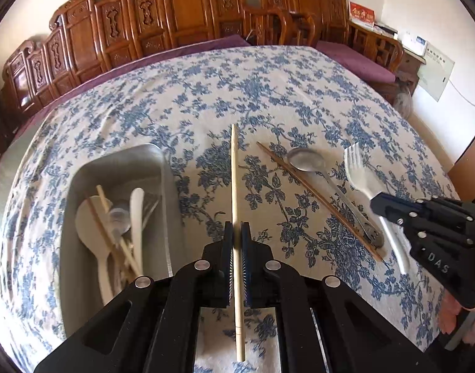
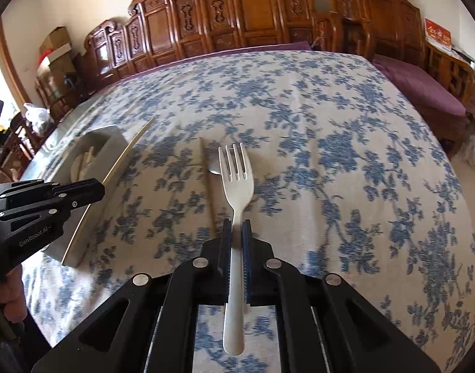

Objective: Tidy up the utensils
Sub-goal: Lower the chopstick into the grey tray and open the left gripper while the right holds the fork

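My left gripper (image 1: 237, 233) is shut on a pale wooden chopstick (image 1: 234, 168) and holds it above the cloth, just right of the metal tray (image 1: 119, 158). The tray holds white spoons, chopsticks and other utensils. My right gripper (image 2: 237, 230) is shut on a white plastic fork (image 2: 236, 174), tines forward. In the left wrist view the right gripper (image 1: 380, 202) holds the fork (image 1: 358, 171) at the right. A dark chopstick (image 1: 315, 199) and a metal spoon (image 1: 309, 160) lie on the cloth between the grippers.
The table carries a blue floral cloth (image 1: 268, 93). Carved wooden chairs (image 1: 175, 15) and a purple cushion (image 2: 417, 87) line the far side. In the right wrist view the tray (image 2: 97, 143) and the left gripper (image 2: 94, 191) are at the left.
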### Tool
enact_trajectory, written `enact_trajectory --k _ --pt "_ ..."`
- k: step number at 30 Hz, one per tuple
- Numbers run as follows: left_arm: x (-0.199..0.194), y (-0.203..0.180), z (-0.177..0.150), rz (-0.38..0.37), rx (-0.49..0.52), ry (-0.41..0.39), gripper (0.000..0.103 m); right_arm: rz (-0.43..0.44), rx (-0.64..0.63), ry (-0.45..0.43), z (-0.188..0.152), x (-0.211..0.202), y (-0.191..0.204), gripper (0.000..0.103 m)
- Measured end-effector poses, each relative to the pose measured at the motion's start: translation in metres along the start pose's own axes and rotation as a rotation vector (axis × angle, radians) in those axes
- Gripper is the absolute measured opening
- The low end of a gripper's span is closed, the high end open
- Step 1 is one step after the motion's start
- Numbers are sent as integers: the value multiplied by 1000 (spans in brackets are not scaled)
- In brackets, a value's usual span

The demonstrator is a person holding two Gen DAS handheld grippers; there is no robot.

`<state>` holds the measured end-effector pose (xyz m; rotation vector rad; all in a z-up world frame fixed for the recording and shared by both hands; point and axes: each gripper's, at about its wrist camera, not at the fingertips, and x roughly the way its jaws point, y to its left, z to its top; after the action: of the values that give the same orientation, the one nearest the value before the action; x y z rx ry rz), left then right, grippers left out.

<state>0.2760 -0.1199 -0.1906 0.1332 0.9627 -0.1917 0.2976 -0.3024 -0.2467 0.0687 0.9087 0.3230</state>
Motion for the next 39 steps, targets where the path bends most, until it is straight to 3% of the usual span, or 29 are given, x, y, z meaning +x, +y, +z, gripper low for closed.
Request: enact_trajectory --k 19,39 --pt "-57 55 -7 29 -44 -74 4 111 -132 -49 4 -22 78 8" --pt "5 91 -22 61 -33 36 4 124 -136 -36 1 -12 79 8"
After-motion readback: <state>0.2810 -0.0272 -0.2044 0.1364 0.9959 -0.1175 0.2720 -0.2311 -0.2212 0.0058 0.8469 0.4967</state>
